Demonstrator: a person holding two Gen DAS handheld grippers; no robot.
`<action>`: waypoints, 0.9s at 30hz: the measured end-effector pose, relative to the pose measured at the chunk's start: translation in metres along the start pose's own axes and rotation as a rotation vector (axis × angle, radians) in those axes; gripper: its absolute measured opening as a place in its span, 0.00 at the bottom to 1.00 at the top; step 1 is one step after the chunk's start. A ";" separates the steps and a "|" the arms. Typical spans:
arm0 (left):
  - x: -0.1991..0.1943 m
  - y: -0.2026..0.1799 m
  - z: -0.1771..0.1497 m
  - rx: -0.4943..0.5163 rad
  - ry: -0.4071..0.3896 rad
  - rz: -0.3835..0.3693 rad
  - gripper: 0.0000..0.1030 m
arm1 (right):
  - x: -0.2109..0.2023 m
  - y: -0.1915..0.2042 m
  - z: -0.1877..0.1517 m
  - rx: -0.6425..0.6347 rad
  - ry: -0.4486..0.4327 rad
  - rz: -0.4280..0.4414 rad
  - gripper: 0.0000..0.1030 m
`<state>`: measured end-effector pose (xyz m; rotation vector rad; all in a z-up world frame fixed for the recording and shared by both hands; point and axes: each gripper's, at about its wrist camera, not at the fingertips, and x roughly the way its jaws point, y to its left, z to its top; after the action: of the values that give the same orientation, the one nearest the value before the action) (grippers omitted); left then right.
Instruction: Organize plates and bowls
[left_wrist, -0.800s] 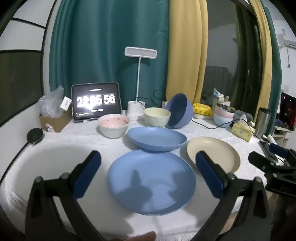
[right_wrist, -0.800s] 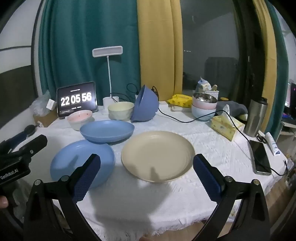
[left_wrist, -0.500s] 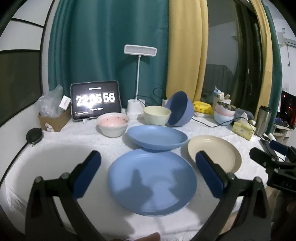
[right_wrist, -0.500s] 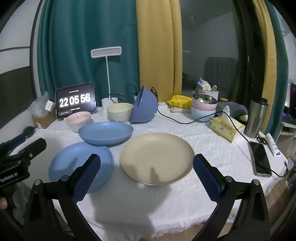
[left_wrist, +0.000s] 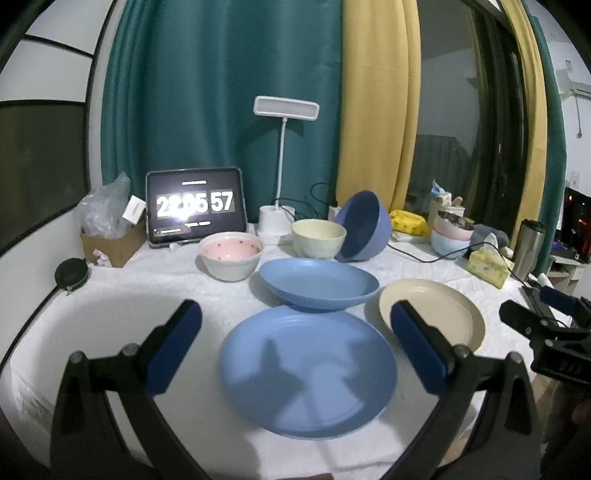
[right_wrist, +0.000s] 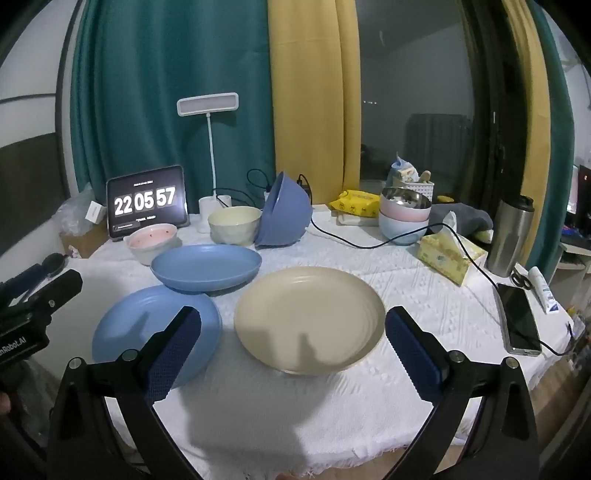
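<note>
Both grippers spread wide above table edge, nothing held.

Left gripper (left_wrist: 295, 332): jaws apart, flat blue plate (left_wrist: 308, 373) just ahead btwn fingers, deep blue plate (left_wrist: 319, 282) beyond it. Right gripper (right_wrist: 293, 338): jaws apart, cream plate (right_wrist: 309, 319) straight ahead. Further back: pink bowl (left_wrist: 231, 254), cream bowl (left_wrist: 318, 237), blue bowl (left_wrist: 364, 227) tipped on its side against cream bowl.

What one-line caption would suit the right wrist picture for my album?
Open right gripper poised above a beige plate, beside two blue plates and three bowls.
</note>
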<state>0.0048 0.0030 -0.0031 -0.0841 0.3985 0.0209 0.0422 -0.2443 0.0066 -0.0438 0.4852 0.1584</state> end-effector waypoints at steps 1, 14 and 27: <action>-0.001 0.000 0.002 0.002 0.002 -0.002 1.00 | 0.000 0.002 0.001 -0.004 0.000 -0.001 0.99; -0.001 -0.001 0.006 -0.008 0.000 -0.006 1.00 | -0.005 0.004 0.003 -0.007 -0.007 0.004 0.99; -0.002 0.001 0.003 -0.016 -0.003 -0.004 1.00 | -0.004 0.004 0.003 -0.007 -0.003 0.005 0.99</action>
<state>0.0044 0.0041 0.0002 -0.1011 0.3949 0.0205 0.0395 -0.2403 0.0116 -0.0491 0.4817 0.1653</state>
